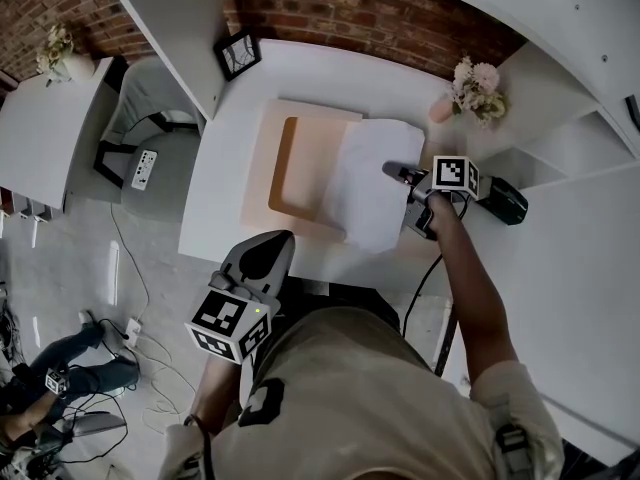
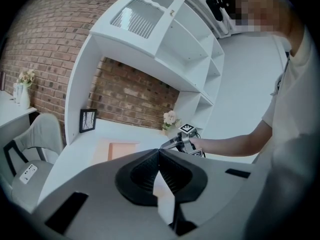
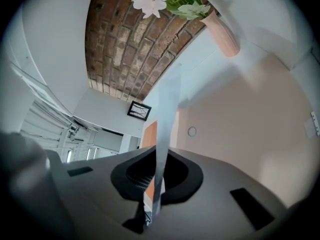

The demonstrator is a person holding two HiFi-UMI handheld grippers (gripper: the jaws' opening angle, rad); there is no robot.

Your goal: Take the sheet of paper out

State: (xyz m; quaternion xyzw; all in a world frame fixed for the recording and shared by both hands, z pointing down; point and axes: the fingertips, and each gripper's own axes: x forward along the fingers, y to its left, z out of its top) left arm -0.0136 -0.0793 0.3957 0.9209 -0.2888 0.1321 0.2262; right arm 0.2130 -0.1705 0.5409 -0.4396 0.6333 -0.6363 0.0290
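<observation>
A white sheet of paper (image 1: 368, 186) hangs lifted over the right half of an open peach folder (image 1: 290, 168) on the white desk (image 1: 225, 148). My right gripper (image 1: 395, 173) is shut on the sheet's right edge. In the right gripper view the sheet (image 3: 167, 104) runs edge-on between the jaws of the right gripper (image 3: 158, 159), with the folder (image 3: 240, 124) behind it. My left gripper (image 1: 262, 258) hovers at the desk's front edge, apart from the folder. In the left gripper view the jaws of the left gripper (image 2: 159, 153) meet with nothing between them.
A black picture frame (image 1: 238, 54) stands at the back of the desk and a pink vase of flowers (image 1: 470, 90) at the back right. White shelves (image 1: 560, 138) rise on the right. A grey chair (image 1: 150, 133) stands left of the desk, with cables (image 1: 130, 328) on the floor.
</observation>
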